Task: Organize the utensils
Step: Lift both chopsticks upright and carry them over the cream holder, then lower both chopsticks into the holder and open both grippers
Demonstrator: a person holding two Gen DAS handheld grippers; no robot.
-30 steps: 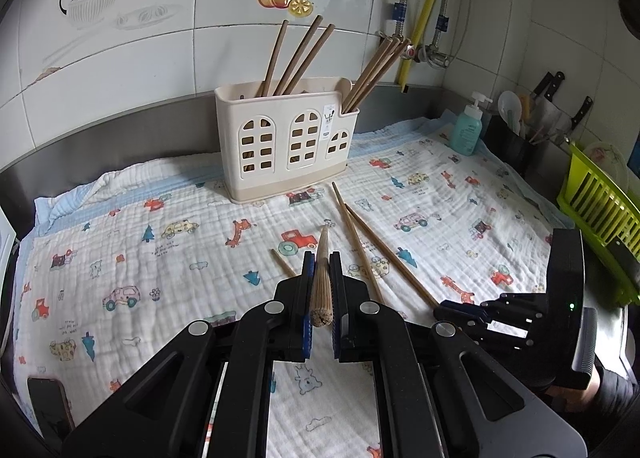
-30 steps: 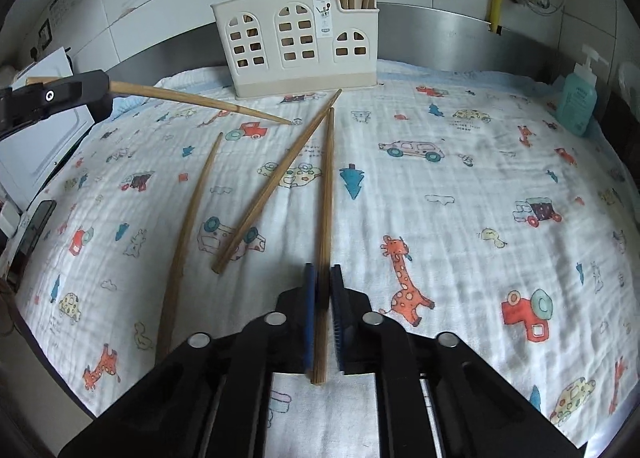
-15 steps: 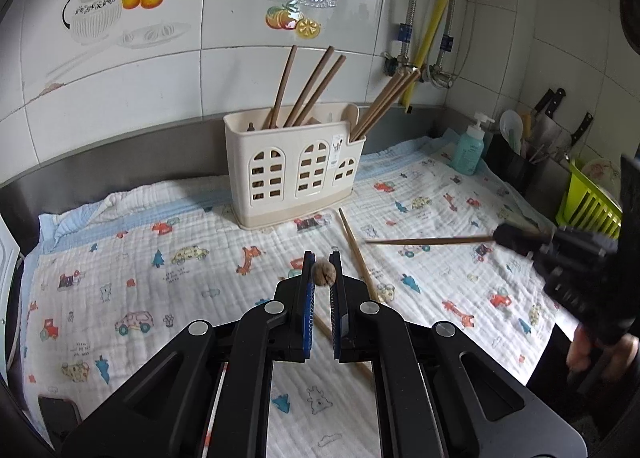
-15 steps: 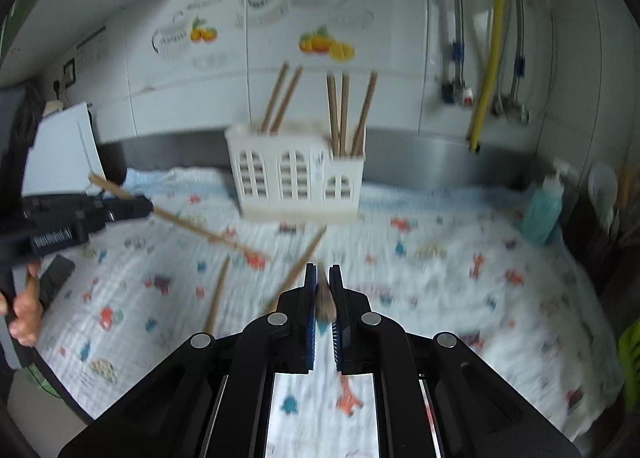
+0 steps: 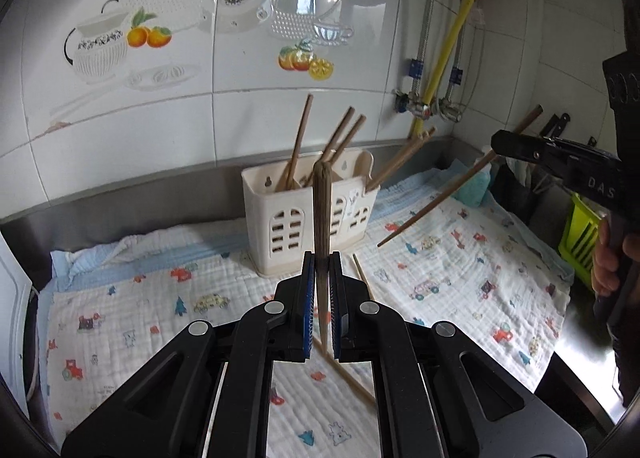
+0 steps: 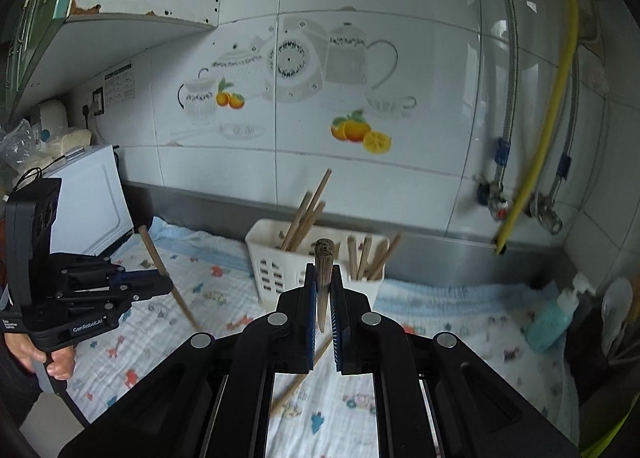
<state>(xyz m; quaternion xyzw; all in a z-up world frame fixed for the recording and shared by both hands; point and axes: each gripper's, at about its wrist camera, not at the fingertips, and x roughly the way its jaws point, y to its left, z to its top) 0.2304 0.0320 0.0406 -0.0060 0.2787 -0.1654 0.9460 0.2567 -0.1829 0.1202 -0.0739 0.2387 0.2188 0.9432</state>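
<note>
A cream plastic utensil holder (image 5: 310,217) stands by the back wall on the printed cloth, with several wooden chopsticks in it; it also shows in the right wrist view (image 6: 276,254). My left gripper (image 5: 321,258) is shut on a chopstick (image 5: 322,213) that points up, in the air in front of the holder. My right gripper (image 6: 323,272) is shut on another chopstick (image 6: 323,262), also raised, tip up. The left wrist view shows the right gripper (image 5: 504,147) at the right with its chopstick (image 5: 440,197) slanting down. Loose chopsticks (image 5: 348,374) (image 6: 302,376) lie on the cloth.
A printed cloth (image 5: 140,322) covers the counter. A teal soap bottle (image 6: 554,322) stands at the back right, a green dish rack (image 5: 582,238) at the right edge, a white appliance (image 6: 88,197) at the left. Pipes and a yellow hose (image 6: 548,129) run down the tiled wall.
Both grippers have lifted their chopsticks off the cloth, risen, and swung them upright. The view has moved closer to the holder.
</note>
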